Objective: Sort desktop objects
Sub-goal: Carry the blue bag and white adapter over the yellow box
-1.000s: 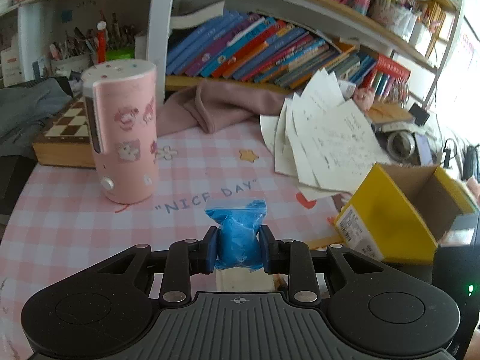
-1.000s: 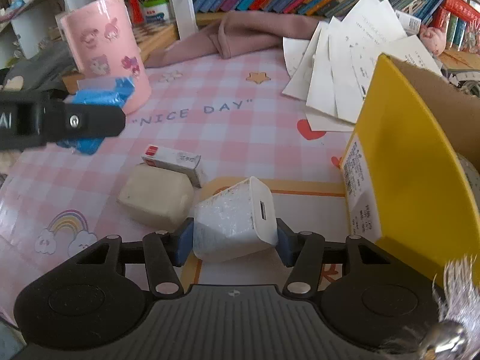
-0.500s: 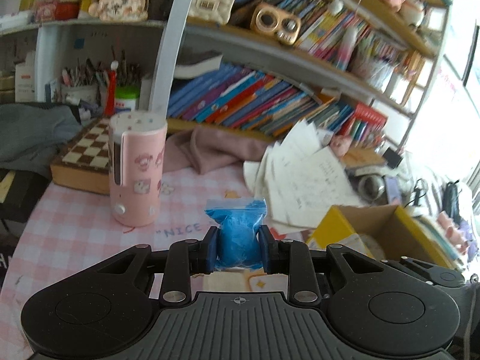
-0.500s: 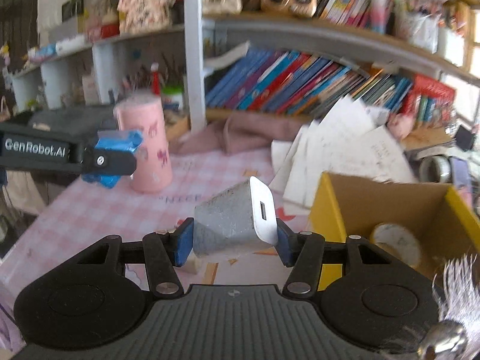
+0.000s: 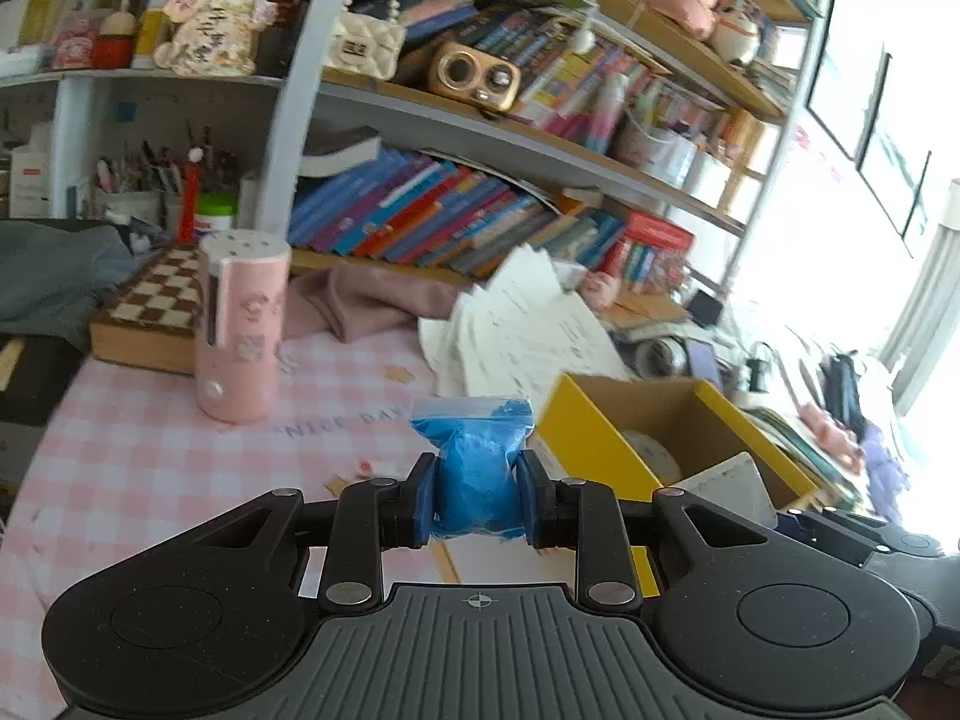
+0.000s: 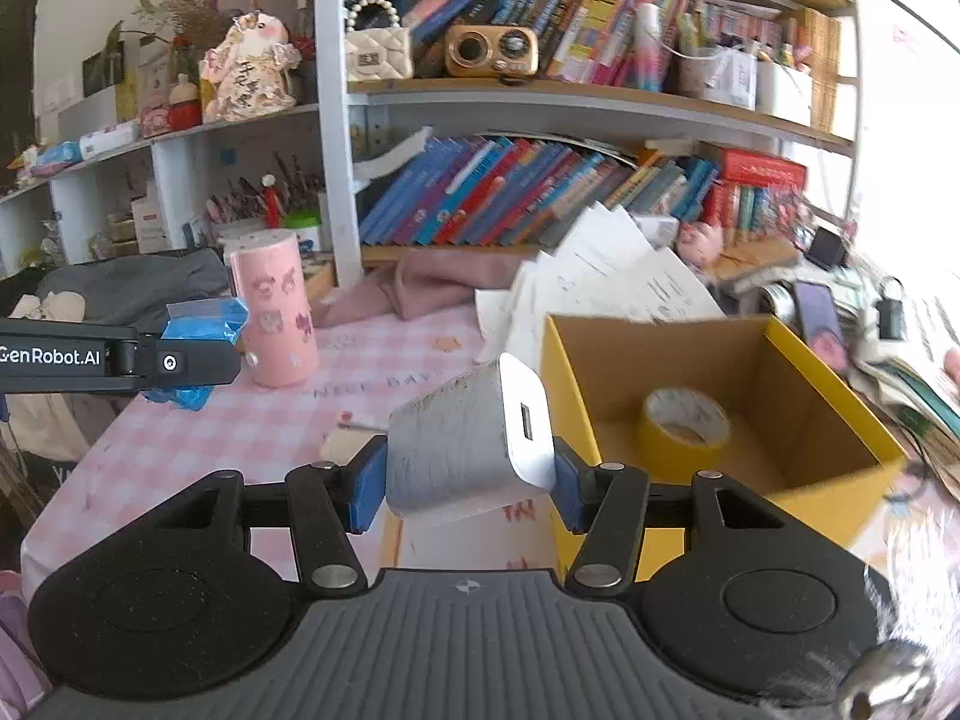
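My left gripper (image 5: 474, 501) is shut on a blue plastic bag (image 5: 474, 468) and holds it high above the pink checked desk (image 5: 132, 450). It also shows at the left of the right wrist view (image 6: 198, 360). My right gripper (image 6: 468, 480) is shut on a white charger block (image 6: 471, 438), held in the air just left of an open yellow cardboard box (image 6: 810, 372). The box holds a roll of yellow tape (image 6: 684, 426). The box (image 5: 576, 426) and the charger (image 5: 729, 486) show at the right of the left wrist view.
A pink cylinder with stickers (image 6: 276, 312) stands on the desk at the left, a chessboard box (image 5: 150, 312) behind it. Loose papers (image 6: 606, 276) and a pink cloth (image 6: 444, 282) lie at the back. Small objects (image 6: 342, 444) lie on the desk below the charger. Bookshelves rise behind.
Both grippers have risen well above the desk with their objects. The right gripper now stands next to the yellow box's open top, and the box's inside shows.
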`<state>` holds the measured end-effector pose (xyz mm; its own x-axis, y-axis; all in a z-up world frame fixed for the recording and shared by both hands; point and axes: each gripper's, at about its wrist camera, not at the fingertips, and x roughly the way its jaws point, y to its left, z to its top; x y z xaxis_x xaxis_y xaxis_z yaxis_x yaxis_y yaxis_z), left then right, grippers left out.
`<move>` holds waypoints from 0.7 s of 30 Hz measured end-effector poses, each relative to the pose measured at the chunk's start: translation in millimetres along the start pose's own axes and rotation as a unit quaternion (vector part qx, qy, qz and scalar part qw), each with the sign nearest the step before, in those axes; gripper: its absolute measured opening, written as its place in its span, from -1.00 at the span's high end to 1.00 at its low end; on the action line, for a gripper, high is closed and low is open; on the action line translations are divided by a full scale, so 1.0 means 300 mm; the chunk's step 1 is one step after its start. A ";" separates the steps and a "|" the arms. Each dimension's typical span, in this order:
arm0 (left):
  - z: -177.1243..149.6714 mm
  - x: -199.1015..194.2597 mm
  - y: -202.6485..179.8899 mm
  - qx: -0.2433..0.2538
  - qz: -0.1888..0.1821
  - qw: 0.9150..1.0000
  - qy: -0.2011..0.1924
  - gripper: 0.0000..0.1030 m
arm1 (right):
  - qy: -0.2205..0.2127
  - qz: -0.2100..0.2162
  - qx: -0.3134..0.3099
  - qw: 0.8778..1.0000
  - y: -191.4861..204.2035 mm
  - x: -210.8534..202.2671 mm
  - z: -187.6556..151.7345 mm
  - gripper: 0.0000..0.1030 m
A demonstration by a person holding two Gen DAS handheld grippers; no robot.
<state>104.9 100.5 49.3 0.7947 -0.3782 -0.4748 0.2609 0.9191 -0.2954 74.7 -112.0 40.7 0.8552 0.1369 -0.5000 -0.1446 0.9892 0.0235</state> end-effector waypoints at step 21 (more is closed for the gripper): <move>-0.011 0.042 -0.283 0.078 -0.127 0.988 -0.026 0.50 | -0.062 -0.146 0.070 0.985 -0.239 -0.205 -0.056 -0.01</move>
<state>91.0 17.3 65.6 0.7183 -0.5971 -0.3571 0.5340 0.8022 -0.2671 24.2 -192.4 55.3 0.9052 -0.1581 -0.3945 0.1794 0.9836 0.0175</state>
